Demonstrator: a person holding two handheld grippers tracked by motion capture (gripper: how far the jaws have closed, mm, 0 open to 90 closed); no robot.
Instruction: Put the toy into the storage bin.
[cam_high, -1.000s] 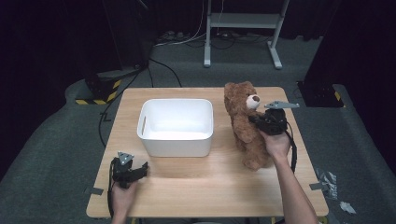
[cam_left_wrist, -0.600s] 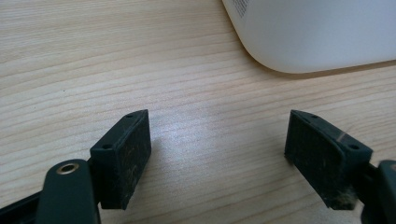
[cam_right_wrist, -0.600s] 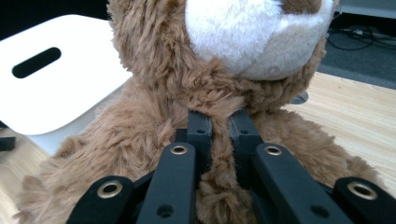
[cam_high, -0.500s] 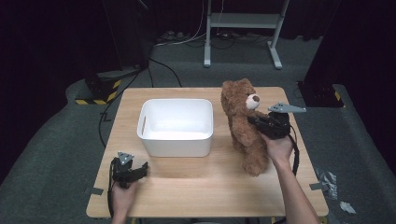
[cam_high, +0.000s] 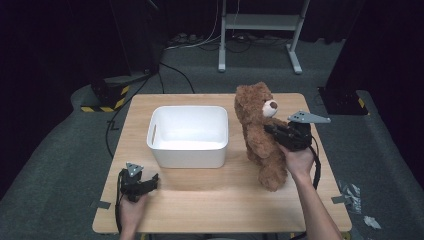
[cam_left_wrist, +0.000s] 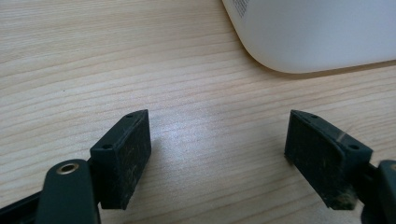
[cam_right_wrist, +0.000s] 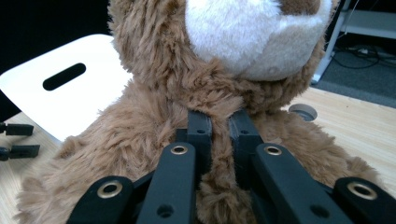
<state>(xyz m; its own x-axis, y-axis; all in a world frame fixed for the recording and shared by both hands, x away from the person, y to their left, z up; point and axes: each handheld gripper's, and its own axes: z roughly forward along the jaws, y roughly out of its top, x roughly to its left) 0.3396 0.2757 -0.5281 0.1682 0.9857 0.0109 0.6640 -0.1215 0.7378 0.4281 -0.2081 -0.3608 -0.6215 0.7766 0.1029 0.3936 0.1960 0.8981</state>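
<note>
Right gripper (cam_high: 272, 131) is clamping a pinch of fur on the chest of the teddy bear (cam_high: 260, 135), just below its chin; in the right gripper view (cam_right_wrist: 219, 123) both black jaws are pressing together on a thin ridge of brown plush, with almost no gap between them. From the high view, this gripper is approaching the bear from the bear's right-hand side of the table, and the person's right hand (cam_high: 299, 159) is gripping the tool body beneath the grey three-cornered plate (cam_high: 308, 117).

The teddy bear is standing upright on the wooden table (cam_high: 200, 200), feet toward the near edge, head tilted slightly toward the white bin (cam_high: 189, 136). The bear is positioned just beside the bin's right wall, outside it. In the right gripper view the bin (cam_right_wrist: 56, 93) is appearing behind the bear's shoulder, with a slot handle in its wall.

Left gripper (cam_high: 142, 181) is resting low over the table near the front-left corner, in front of the bin. In the left gripper view (cam_left_wrist: 217, 154) its jaws are standing wide apart with bare wood between them, and a rounded corner of the bin (cam_left_wrist: 317, 37) is showing beyond them
</note>
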